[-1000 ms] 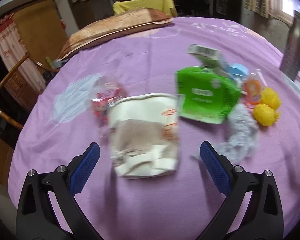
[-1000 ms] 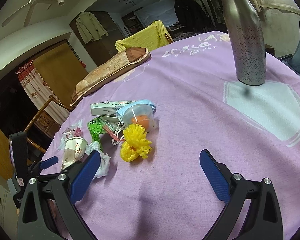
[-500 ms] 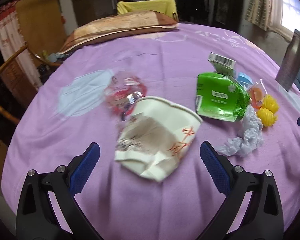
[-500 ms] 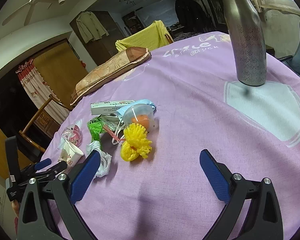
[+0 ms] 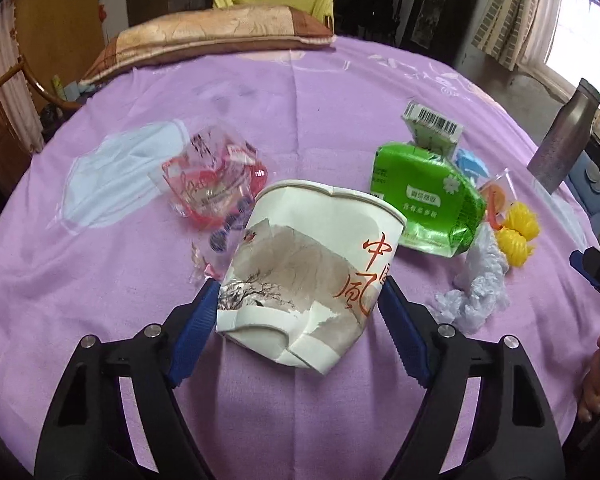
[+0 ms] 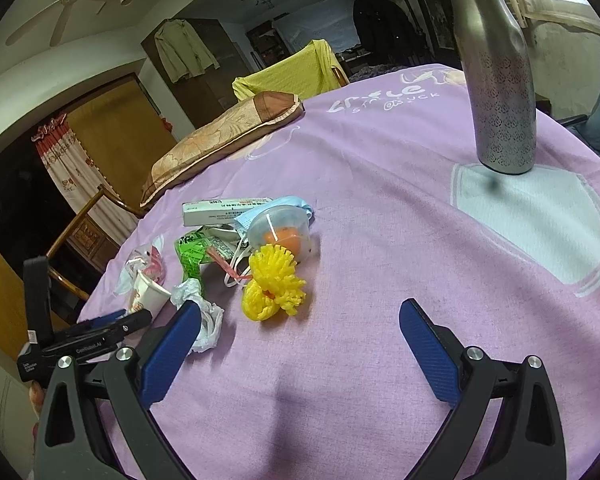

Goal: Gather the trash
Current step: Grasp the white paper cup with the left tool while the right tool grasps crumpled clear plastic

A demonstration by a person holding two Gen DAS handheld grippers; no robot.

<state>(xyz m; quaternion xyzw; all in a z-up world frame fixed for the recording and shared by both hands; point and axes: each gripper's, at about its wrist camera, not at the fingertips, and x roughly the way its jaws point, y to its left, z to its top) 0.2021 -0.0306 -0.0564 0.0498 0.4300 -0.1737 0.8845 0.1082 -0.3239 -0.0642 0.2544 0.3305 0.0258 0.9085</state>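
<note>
Purple cloth [image 5: 300, 92] covers the whole bench, with the trash bunched toward the left claw's side. Left wrist view has the left claw [image 5: 298, 320] closing around a crushed paper cup [image 5: 308, 272], pads right at its sides, can't tell if they're pressing yet. Only this view shows the cup's print and the red wrapper [image 5: 212, 184] clearly. Right wrist view adds the yellow scrubber [image 6: 274, 282], white bag [image 6: 204, 312] and steel bottle [image 6: 496, 80] farther off; right claw [image 6: 296, 352] hangs released over bare cloth. A second ago the left claw stood much wider and the cup sat farther ahead. Plenty of open cloth near the right claw, and a pillow [image 5: 212, 36] lies at the far edge.
</note>
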